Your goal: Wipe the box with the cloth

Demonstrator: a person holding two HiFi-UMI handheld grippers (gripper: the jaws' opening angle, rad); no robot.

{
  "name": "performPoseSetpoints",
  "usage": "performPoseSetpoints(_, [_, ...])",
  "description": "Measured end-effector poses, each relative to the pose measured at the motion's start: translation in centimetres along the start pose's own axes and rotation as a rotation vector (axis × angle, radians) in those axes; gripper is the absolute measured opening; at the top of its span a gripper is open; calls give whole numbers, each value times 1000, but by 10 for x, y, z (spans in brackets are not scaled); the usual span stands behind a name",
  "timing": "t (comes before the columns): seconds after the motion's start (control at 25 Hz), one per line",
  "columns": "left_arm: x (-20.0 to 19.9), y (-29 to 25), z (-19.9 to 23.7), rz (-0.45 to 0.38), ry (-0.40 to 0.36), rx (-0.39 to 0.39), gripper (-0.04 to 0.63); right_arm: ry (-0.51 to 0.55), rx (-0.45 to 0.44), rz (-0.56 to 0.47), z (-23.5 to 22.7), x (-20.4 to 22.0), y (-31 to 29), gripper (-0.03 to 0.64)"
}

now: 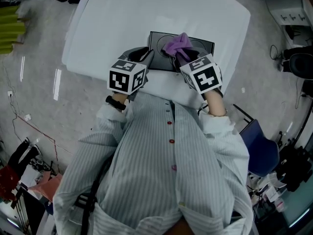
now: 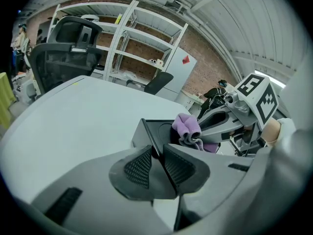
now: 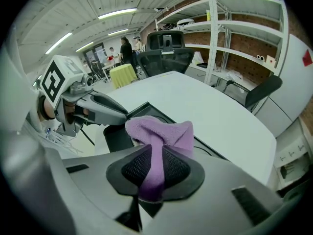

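A shallow black box [image 1: 164,44] lies open near the front edge of the white table [image 1: 112,23]. My left gripper [image 1: 146,58] is shut on the box's left wall [image 2: 149,137], which stands between its pads. My right gripper [image 1: 177,58] is shut on a purple cloth [image 1: 177,44]; the cloth [image 3: 161,133] bunches up above the pads and hangs down between them, over the inside of the box [image 3: 146,112]. In the left gripper view the cloth [image 2: 187,127] sits over the box's interior with the right gripper [image 2: 208,131] behind it.
Black office chairs [image 2: 66,45] and metal shelving [image 2: 142,38] stand beyond the table's far side. A blue chair [image 1: 259,148] is at my right. Cables run on the floor [image 1: 29,102] at left. People stand far back in the room.
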State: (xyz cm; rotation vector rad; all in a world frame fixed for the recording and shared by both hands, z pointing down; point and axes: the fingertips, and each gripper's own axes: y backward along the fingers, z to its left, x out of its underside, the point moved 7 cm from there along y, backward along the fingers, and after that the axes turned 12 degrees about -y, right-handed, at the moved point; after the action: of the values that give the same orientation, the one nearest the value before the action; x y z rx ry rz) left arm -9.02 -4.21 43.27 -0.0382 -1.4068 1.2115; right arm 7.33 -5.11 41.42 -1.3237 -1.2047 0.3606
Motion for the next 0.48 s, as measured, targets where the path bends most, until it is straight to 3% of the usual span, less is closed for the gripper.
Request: performPoseSetpoints(0.48, [1, -1, -2, 5, -14, -5, 69, -89, 102, 12, -44, 36, 27, 64])
